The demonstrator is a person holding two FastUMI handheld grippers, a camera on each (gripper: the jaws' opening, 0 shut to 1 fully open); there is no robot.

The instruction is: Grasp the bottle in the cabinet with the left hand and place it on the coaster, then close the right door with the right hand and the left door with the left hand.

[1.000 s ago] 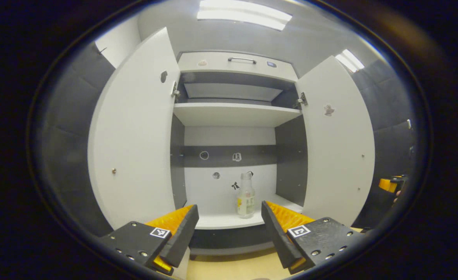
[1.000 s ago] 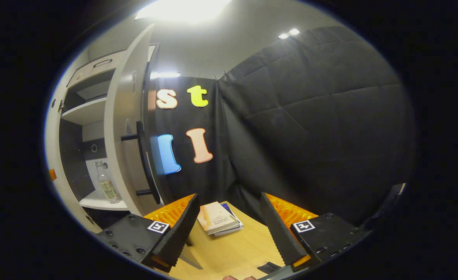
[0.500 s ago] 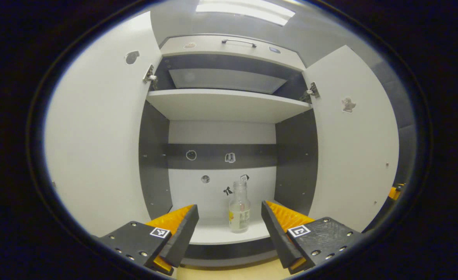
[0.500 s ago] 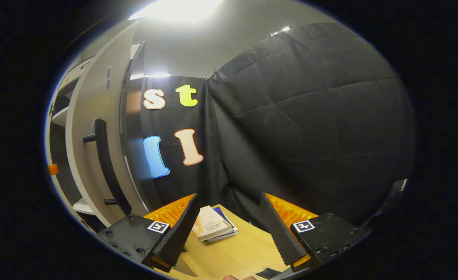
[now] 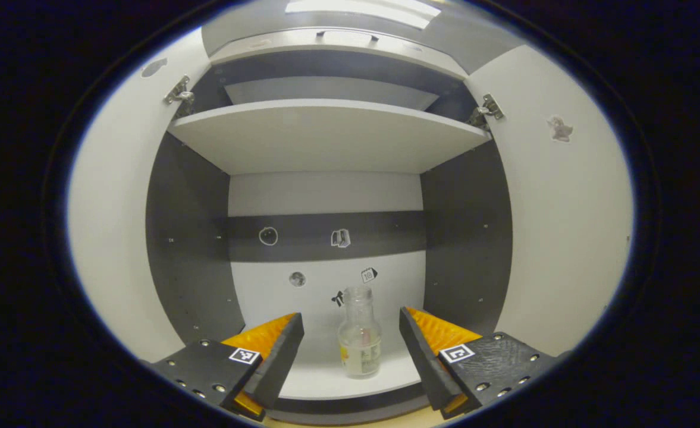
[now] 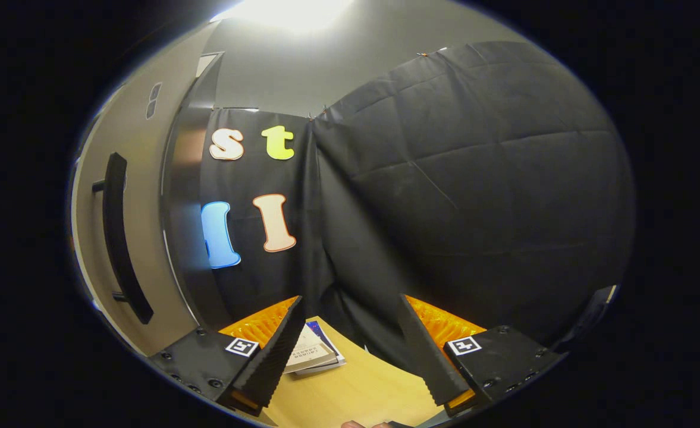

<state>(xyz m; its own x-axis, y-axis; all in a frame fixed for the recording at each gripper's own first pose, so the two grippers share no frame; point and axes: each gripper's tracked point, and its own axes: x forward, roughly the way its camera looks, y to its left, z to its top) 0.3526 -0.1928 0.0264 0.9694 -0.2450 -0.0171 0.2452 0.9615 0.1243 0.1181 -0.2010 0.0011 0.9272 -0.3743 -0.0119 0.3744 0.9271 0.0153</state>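
In the left gripper view, the left door [image 5: 118,238] of the cabinet [image 5: 326,137] stood swung wide at the left edge. The left gripper [image 5: 350,345] was spread wide and held nothing, its fingers [image 5: 278,351] on either side of the bottle [image 5: 359,342] but apart from it. The clear, uncapped bottle stood upright on the lower shelf [image 5: 326,383], near the front edge and roughly midway between the side walls. The right door [image 5: 564,238] hung open at the right.

In the right gripper view, the outer face of the right door [image 6: 141,238] with its dark bar handle [image 6: 118,238] lay at the left. The right gripper [image 6: 350,351] was likewise spread and empty above a wooden table [image 6: 355,392], with a stack of books [image 6: 314,356] just beyond its left finger.

Compared with a second earlier, the left gripper had moved closer to the cabinet, so the bottle appeared larger and lower between its fingers. The right gripper's view had turned away, and the bottle seen past the door had gone from it.
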